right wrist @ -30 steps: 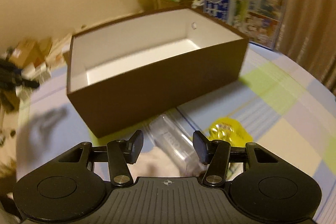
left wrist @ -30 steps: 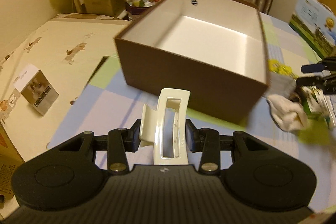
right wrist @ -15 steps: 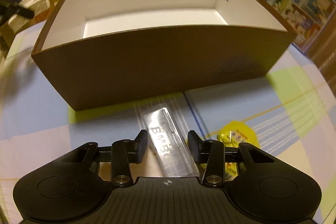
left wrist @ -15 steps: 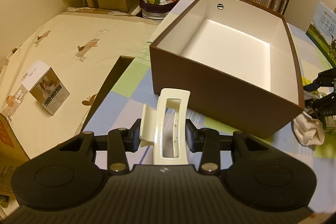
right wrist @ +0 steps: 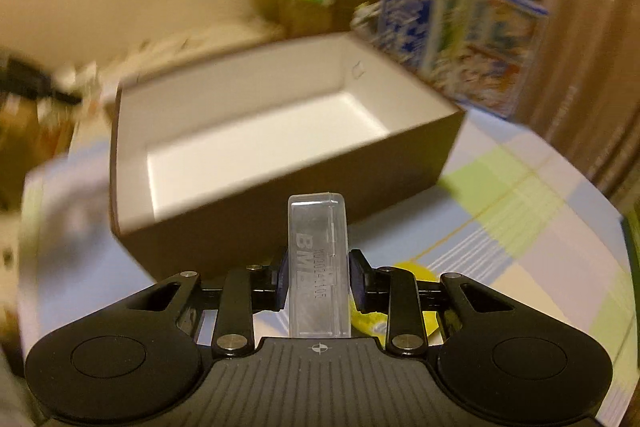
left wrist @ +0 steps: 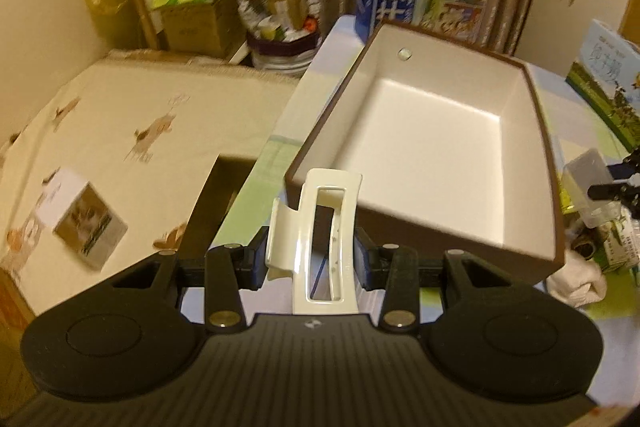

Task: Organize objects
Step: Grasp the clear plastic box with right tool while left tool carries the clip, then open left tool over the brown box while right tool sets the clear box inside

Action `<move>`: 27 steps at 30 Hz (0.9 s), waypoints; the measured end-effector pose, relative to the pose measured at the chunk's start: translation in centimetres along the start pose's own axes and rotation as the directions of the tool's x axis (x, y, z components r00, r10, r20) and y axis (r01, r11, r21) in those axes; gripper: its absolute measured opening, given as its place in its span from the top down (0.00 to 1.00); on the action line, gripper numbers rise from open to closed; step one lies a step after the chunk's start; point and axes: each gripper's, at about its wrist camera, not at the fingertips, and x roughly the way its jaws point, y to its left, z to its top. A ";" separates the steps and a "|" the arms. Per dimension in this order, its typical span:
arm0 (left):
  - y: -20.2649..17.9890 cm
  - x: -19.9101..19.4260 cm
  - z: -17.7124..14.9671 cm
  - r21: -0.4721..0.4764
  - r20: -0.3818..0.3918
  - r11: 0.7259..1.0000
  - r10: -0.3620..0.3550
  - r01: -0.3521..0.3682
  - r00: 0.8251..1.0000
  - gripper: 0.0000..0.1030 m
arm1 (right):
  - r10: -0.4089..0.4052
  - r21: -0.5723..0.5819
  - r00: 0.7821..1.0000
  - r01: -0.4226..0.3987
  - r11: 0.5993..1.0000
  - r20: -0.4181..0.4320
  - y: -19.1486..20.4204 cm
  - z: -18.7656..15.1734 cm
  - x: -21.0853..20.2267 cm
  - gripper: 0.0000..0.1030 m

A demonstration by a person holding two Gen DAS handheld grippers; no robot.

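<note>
Hair clip: a cream-white plastic claw hair clip (left wrist: 326, 235) is held upright between the fingers of the left gripper (left wrist: 311, 258), in the air before the box.
Case: a clear rectangular plastic case (right wrist: 319, 267) is clamped by the right gripper (right wrist: 319, 277), whose fingers have just been closing on it; it is lifted off the tabletop.
Box: an open brown cardboard box with white inside (left wrist: 436, 143) stands on the checked tabletop (right wrist: 520, 211).
Beside: a white cloth (left wrist: 576, 283) is seen near the box corner.
</note>
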 end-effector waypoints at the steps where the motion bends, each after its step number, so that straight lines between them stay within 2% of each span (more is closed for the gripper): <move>1: -0.2 0.0 0.6 0.009 0.006 1.000 -0.012 0.012 1.000 0.65 | -0.002 0.039 1.000 0.001 0.999 0.024 0.2 0.8 -0.6 0.73; 6: -1.7 1.0 3.9 0.072 0.027 0.994 -0.086 0.084 0.996 0.65 | -0.008 0.206 0.994 -0.014 0.978 0.107 2.0 5.5 -1.4 0.73; 11: -4.0 3.8 6.9 0.150 0.015 0.979 -0.142 0.138 0.990 0.65 | -0.022 0.321 0.994 -0.014 0.947 0.108 4.1 8.8 0.9 0.73; 17: -5.6 7.6 9.9 0.177 -0.032 0.962 -0.207 0.209 0.978 0.65 | -0.065 0.409 0.997 0.041 0.912 0.043 4.8 10.4 5.6 0.73; 22: -6.7 11.7 12.2 0.208 -0.088 0.946 -0.237 0.250 0.968 0.65 | -0.134 0.461 0.991 0.129 0.878 -0.023 3.0 11.1 9.3 0.73; 27: -8.3 16.3 14.2 0.252 -0.137 0.928 -0.245 0.273 0.960 0.65 | -0.165 0.502 0.983 0.181 0.845 -0.077 0.6 11.6 12.6 0.73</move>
